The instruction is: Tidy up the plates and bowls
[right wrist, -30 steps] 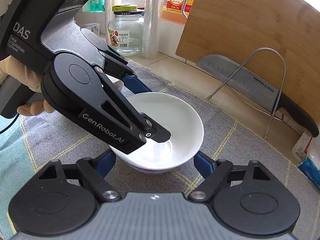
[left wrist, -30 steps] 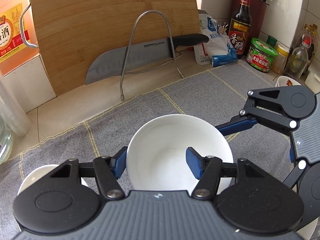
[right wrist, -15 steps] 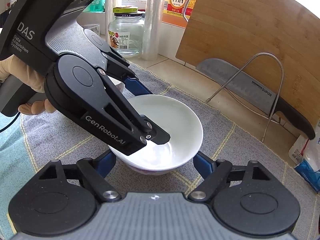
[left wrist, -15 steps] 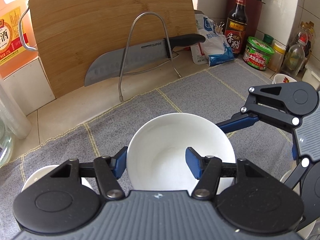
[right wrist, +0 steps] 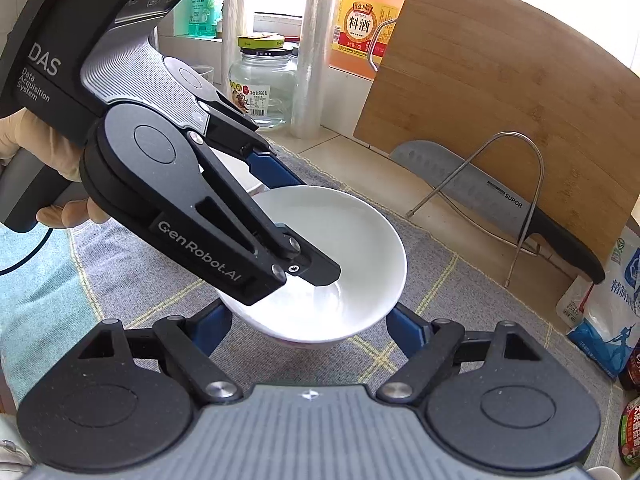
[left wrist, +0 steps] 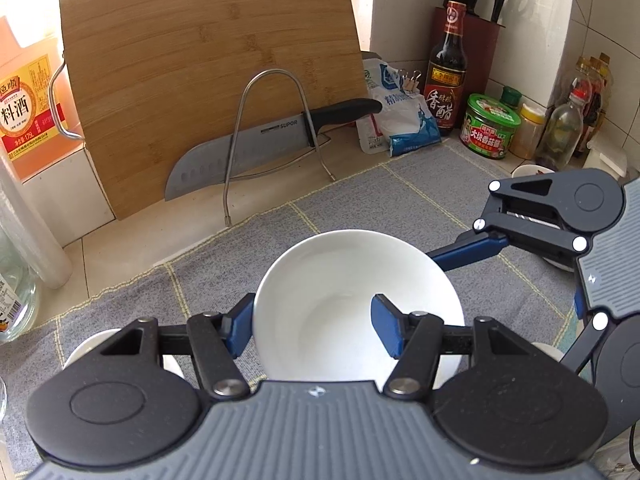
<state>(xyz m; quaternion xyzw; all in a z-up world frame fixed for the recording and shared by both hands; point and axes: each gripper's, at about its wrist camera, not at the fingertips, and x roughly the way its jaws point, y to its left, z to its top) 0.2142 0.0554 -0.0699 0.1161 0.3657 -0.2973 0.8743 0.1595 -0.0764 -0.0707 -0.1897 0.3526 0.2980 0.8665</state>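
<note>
A white bowl (left wrist: 336, 292) hangs a little above the grey checked cloth (left wrist: 400, 200), and both grippers grip it. My left gripper (left wrist: 316, 320) is shut on its wall, one blue pad outside on the left and the other inside. In the right wrist view my right gripper (right wrist: 308, 326) is shut across the lower body of the same bowl (right wrist: 352, 240), a blue pad on each side. The left gripper (right wrist: 296, 220) reaches into the bowl from the upper left, held by a gloved hand (right wrist: 24, 140). A second white bowl (left wrist: 88, 346) sits on the cloth under my left gripper.
A bamboo cutting board (left wrist: 208, 80) leans at the back, with a knife (left wrist: 256, 144) in a wire stand (left wrist: 272, 136). Bottles and jars (left wrist: 488, 124) crowd the back right beside a small cup (left wrist: 532, 170). A glass jar (right wrist: 264, 84) and a cooking wine jug (right wrist: 360, 32) stand back left.
Both grippers have risen together with the bowl held between them. The cloth, knife and board now look farther off and lower. Neither grip has changed.
</note>
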